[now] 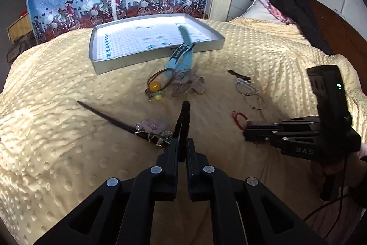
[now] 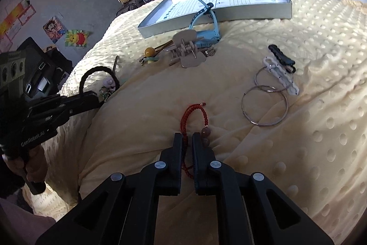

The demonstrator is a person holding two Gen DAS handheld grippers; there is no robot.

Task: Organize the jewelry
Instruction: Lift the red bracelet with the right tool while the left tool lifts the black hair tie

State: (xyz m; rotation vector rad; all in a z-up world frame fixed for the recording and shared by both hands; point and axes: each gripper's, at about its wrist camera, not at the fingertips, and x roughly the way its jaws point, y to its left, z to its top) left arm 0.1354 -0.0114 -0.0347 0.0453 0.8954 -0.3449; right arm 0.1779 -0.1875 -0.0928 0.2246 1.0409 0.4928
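Observation:
My left gripper [image 1: 182, 141] is shut on a black fuzzy hair band [image 1: 184, 116], which stands up from its fingers above the yellow dotted blanket. In the right wrist view the same band [image 2: 98, 71] arches over the left gripper [image 2: 96, 98] at the left. My right gripper [image 2: 187, 138] is low on the blanket, nearly closed, with one strand of a red beaded bracelet [image 2: 185, 116] running between its fingers. The bracelet [image 1: 239, 117] lies flat on the blanket. A shallow white tray [image 1: 158, 56] sits at the back, with a blue watch [image 1: 181, 59] leaning against its front wall.
In front of the tray [image 2: 229, 13] lie a brown hair tie with a yellow bead [image 1: 154, 85], a clear claw clip [image 2: 188, 49] and a flowered hair stick [image 1: 151, 126]. To the right are silver hoops [image 2: 263, 105], a white clip [image 2: 282, 75] and a black clip [image 2: 282, 54].

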